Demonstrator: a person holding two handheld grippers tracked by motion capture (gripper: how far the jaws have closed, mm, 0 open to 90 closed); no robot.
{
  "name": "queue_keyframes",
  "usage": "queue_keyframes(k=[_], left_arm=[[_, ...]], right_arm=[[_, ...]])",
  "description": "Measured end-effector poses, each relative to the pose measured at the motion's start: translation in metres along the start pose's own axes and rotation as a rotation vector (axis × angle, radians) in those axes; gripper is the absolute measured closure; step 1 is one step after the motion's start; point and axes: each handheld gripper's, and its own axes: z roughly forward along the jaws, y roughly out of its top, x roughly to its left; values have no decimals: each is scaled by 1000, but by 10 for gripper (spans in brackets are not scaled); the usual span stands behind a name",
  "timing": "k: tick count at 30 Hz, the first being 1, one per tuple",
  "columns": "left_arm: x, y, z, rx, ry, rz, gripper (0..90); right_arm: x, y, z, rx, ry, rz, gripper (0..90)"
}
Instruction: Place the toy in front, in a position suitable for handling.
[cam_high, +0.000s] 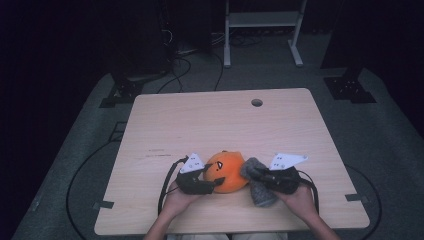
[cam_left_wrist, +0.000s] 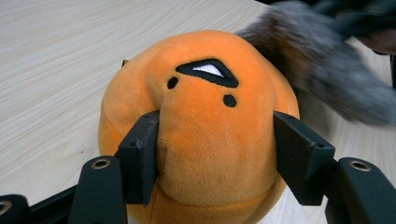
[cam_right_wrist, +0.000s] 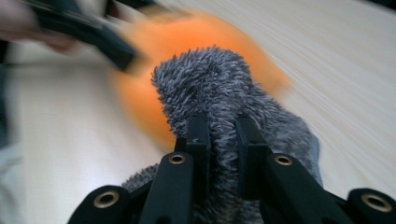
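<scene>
An orange plush toy (cam_high: 227, 171) with a black stitched eye lies near the table's front edge. My left gripper (cam_high: 212, 183) is shut on it, and both pads dent its soft body (cam_left_wrist: 212, 140) from either side. Right of it is a fuzzy grey fabric piece (cam_high: 257, 184), lifted and touching the orange plush. My right gripper (cam_high: 256, 175) is shut on that grey piece (cam_right_wrist: 219, 100), a fold of the fur pinched between its jaws. Beyond the fur the orange plush (cam_right_wrist: 173, 42) appears blurred, with the left gripper (cam_right_wrist: 133, 58) on it.
The wooden table (cam_high: 220, 125) has a round cable hole (cam_high: 257, 102) near its far edge. Cables trail from both grippers over the front edge. A white frame stand (cam_high: 262, 30) and dark equipment stand on the floor behind.
</scene>
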Motion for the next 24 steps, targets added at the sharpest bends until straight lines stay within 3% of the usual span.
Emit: queue_keyframes(k=[2,4,6,7,8,9,10,12,15,16,17,18,21,24], left_arm=[[-2,-1,2,-11,0,-7,365],[-1,-1,0,-7,-7,-6,351],[1,2,-3,-24,-13,-9,281],[1,3,-5,-41,20,-19,224],[1,3,-5,-41,20,-19,139],[4,5,-1,-6,106,-75,5],[8,3,2,14,54,-113,1],[11,-2,7,28,-27,-144,105],[6,2,5,26,-21,-84,265],[2,4,4,30,-18,-32,306],[2,4,4,30,-18,-32,352],[-2,5,4,30,-14,6,361],[-2,5,3,27,-25,0,378],[2,5,3,20,-37,-11,379]], right_arm=[[15,6,5,7,20,-72,775],[21,7,13,50,-10,-129,776],[13,2,16,64,-24,-101,779],[6,0,14,69,-53,-67,779],[2,-3,12,77,-82,-53,779],[-2,-6,10,85,-84,-36,778],[-3,-8,10,85,-74,-26,777],[-1,-10,10,89,-67,-30,775],[11,-3,8,59,-57,-69,775],[15,1,6,30,-40,-83,775],[15,1,6,30,-40,-83,775],[25,9,6,-10,3,-112,775],[25,7,11,25,-25,-139,782],[6,-2,6,66,-103,-74,785]])
